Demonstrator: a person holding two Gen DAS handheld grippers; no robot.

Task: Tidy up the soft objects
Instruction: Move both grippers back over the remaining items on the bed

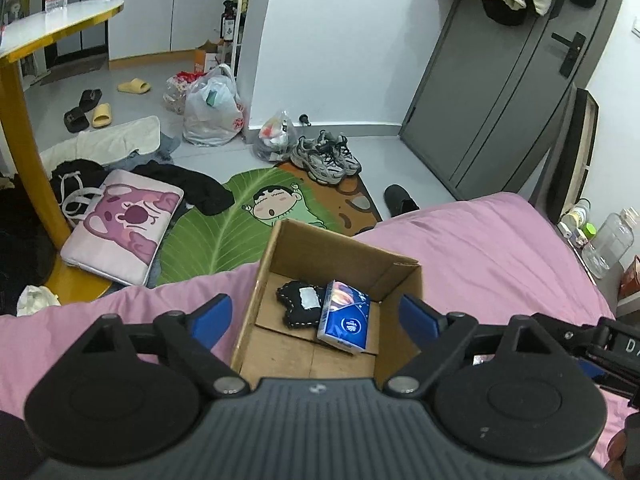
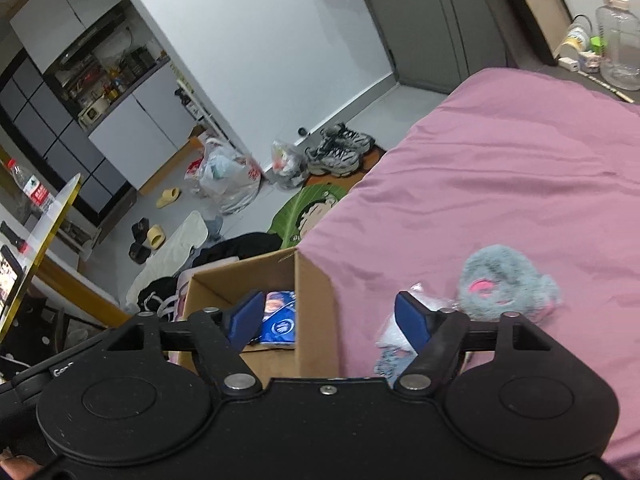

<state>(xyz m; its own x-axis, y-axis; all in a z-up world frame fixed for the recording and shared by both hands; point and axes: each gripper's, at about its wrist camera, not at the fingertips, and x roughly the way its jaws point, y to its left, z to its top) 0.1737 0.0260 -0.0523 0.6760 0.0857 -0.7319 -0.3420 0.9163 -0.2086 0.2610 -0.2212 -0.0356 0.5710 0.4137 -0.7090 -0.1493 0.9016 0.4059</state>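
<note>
Both your grippers, left (image 1: 316, 316) and right (image 2: 328, 318), gape wide and empty. At frame centre, the box (image 1: 280, 248) holds a tissue pack (image 1: 346, 320); a plush (image 2: 504, 284) lies right on the bed (image 2: 500, 184).

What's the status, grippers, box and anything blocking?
Left gripper open, empty, over brown cardboard box. Right gripper open, empty. Blue tissue pack and black stitched pouch boxed. Fluffy grey-pink toy on bed, unobstructed.
</note>
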